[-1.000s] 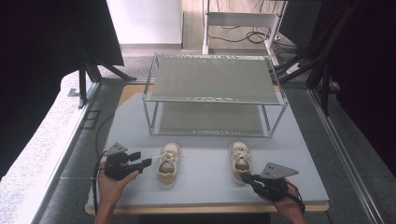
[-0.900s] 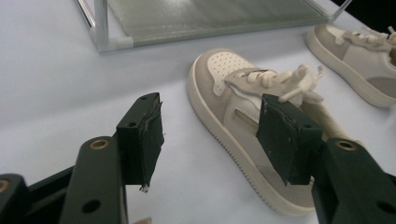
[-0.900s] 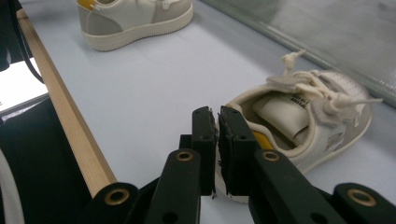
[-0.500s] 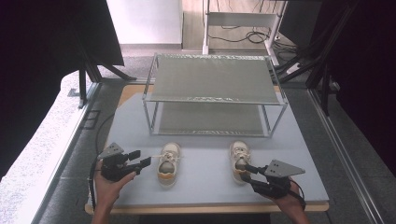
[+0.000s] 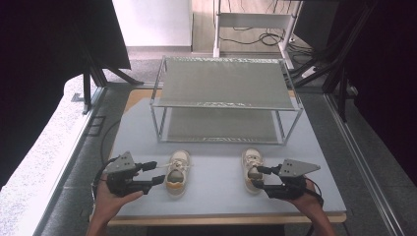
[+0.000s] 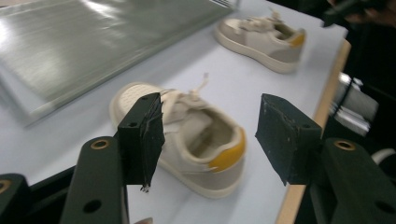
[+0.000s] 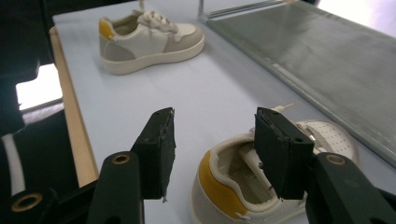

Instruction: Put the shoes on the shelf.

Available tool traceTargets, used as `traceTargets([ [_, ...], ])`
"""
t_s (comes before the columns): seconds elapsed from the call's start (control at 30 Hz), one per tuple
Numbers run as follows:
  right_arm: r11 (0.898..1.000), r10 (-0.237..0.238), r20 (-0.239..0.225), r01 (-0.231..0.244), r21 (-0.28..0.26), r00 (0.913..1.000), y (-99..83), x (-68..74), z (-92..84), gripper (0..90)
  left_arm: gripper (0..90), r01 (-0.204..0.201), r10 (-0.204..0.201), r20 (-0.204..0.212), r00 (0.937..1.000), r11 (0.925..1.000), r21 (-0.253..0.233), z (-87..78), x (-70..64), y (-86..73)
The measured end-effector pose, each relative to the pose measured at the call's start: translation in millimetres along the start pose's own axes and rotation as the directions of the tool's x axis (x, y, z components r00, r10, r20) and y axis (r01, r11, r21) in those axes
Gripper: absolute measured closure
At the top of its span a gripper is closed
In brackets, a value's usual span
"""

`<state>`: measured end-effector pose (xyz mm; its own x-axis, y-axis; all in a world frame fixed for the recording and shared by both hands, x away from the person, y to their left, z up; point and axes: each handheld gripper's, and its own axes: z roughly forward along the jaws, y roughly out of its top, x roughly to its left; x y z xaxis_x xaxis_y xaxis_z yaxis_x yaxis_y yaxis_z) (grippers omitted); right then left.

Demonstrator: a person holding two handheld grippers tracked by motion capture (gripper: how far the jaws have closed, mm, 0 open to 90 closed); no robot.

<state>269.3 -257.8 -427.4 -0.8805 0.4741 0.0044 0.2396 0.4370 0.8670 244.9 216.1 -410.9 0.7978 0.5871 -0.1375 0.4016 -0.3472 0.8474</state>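
1. A pale blue table (image 5: 216, 194) with a wooden front edge carries a two-tier metal rack (image 5: 226, 96) at its far side
2. Two small cream shoes with yellow heel tabs lie in front of the rack, toes toward it: the left shoe (image 5: 177, 169) and the right shoe (image 5: 252, 167), well apart
3. The left gripper (image 5: 153, 173) is held just left of the left shoe, jaws spread wide and empty; in the left gripper view the shoe's heel sits between them
4. The right gripper (image 5: 259, 177) is at the right shoe's heel, jaws apart, one of them over the shoe opening; whether it touches the shoe cannot be told
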Motion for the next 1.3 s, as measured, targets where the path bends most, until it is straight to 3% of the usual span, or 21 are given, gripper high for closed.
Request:
traceTargets([
  [0.03, 1.0, -0.008, -0.015, 0.008, 0.013, 0.9999, 1.8, -1.9, 0.2, 48.5, 40.7, -0.031, 0.03, 0.034, 0.999, 0.9993, 0.019, 1.4, -1.6, 6.1],
  [0.1, 0.999, -0.028, -0.043, 0.029, 0.029, 0.9987, 5.5, -5.0, -0.2, 49.5, 40.6, -0.045, 0.042, 0.069, 0.9967, 0.9986, 0.03, 3.2, -0.5, 12.1],
  [0.27, 0.996, -0.048, -0.122, 0.056, 0.064, 0.9914, 11.7, -12.3, -0.1, 50.1, 40.5, -0.086, 0.075, 0.122, 0.9897, 0.9924, 0.088, 10.7, 1.4, 19.9],
  [0.3, 0.995, -0.047, -0.137, 0.058, 0.075, 0.9895, 11.9, -14.1, 1.1, 50.2, 40.4, -0.129, 0.107, 0.153, 0.9825, 0.9817, 0.14, 18.2, -0.1, 20.7],
  [0.33, 0.995, -0.047, -0.15, 0.06, 0.085, 0.9876, 11.9, -16.1, 2.5, 50.6, 40.4, -0.129, 0.107, 0.153, 0.9825, 0.9817, 0.14, 18.2, -0.1, 20.7],
  [0.37, 0.994, -0.042, -0.161, 0.058, 0.095, 0.986, 11.9, -18.1, 4.0, 50.9, 40.4, -0.157, 0.123, 0.184, 0.9753, 0.97, 0.185, 27.2, -1.3, 20.1],
  [0.4, 0.993, -0.038, -0.171, 0.056, 0.104, 0.9845, 11.8, -20.3, 5.6, 51.1, 40.5, -0.17, 0.129, 0.198, 0.9717, 0.9637, 0.206, 31.5, -1.5, 19.6],
  [0.53, 0.989, -0.021, -0.199, 0.05, 0.142, 0.9798, 11.8, -27.4, 13.2, 52.2, 40.7, -0.197, 0.132, 0.24, 0.9617, 0.9432, 0.268, 45.8, 0.3, 20.1],
  [0.7, 0.973, -0.025, -0.232, 0.077, 0.219, 0.9725, 15.7, -32.8, 20.7, 53.1, 41.1, -0.228, 0.135, 0.286, 0.9488, 0.9174, 0.326, 56.7, 5.0, 29.1],
  [0.73, 0.968, -0.025, -0.233, 0.082, 0.237, 0.9721, 16.3, -34.0, 21.7, 53.3, 41.4, -0.228, 0.135, 0.286, 0.9488, 0.9174, 0.326, 56.7, 5.0, 29.1],
  [0.77, 0.963, -0.026, -0.24, 0.089, 0.253, 0.9705, 16.7, -35.1, 22.7, 53.4, 41.4, -0.248, 0.139, 0.303, 0.9426, 0.9009, 0.356, 61.7, 5.5, 30.6],
  [0.93, 0.939, -0.018, -0.297, 0.118, 0.323, 0.9547, 15.7, -39.0, 29.8, 54.2, 43.0, -0.304, 0.151, 0.36, 0.9206, 0.8565, 0.417, 73.0, 5.6, 31.6],
  [0.97, 0.934, -0.015, -0.308, 0.123, 0.337, 0.9512, 14.8, -39.0, 32.3, 54.4, 43.5, -0.318, 0.155, 0.369, 0.9162, 0.844, 0.432, 75.1, 5.5, 32.1],
  [1.0, 0.926, -0.013, -0.314, 0.13, 0.353, 0.9492, 13.7, -38.6, 35.1, 54.6, 44.0, -0.318, 0.155, 0.369, 0.9162, 0.844, 0.432, 75.1, 5.5, 32.1],
  [1.03, 0.917, -0.013, -0.32, 0.139, 0.374, 0.9472, 12.3, -38.2, 38.3, 54.8, 44.5, -0.331, 0.149, 0.391, 0.9083, 0.827, 0.454, 80.9, 5.5, 32.1],
  [1.1, 0.896, -0.019, -0.34, 0.167, 0.411, 0.9403, 9.0, -37.5, 45.3, 56.6, 46.6, -0.342, 0.14, 0.403, 0.9045, 0.803, 0.488, 88.0, 5.3, 31.8],
  [1.13, 0.896, -0.019, -0.34, 0.167, 0.411, 0.9403, 9.0, -37.5, 45.3, 56.6, 47.8, -0.342, 0.14, 0.403, 0.9045, 0.803, 0.488, 88.0, 5.3, 31.8],
  [1.17, 0.886, -0.026, -0.355, 0.186, 0.424, 0.9344, 7.1, -37.3, 50.4, 58.7, 48.9, -0.368, 0.148, 0.415, 0.8977, 0.7689, 0.523, 95.4, 6.5, 32.3],
  [1.23, 0.88, -0.019, -0.355, 0.184, 0.437, 0.9348, 7.7, -38.6, 53.0, 63.2, 52.3, -0.381, 0.149, 0.423, 0.894, 0.7488, 0.542, 101.6, 6.5, 32.4],
  [1.27, 0.88, -0.019, -0.355, 0.184, 0.437, 0.9348, 7.7, -38.6, 53.0, 63.2, 54.4, -0.381, 0.149, 0.423, 0.894, 0.7488, 0.542, 101.6, 6.5, 32.4],
  [1.3, 0.877, -0.023, -0.358, 0.191, 0.441, 0.9334, 8.0, -40.7, 54.3, 66.9, 56.8, -0.389, 0.147, 0.432, 0.89, 0.7378, 0.551, 106.4, 6.5, 32.0],
])
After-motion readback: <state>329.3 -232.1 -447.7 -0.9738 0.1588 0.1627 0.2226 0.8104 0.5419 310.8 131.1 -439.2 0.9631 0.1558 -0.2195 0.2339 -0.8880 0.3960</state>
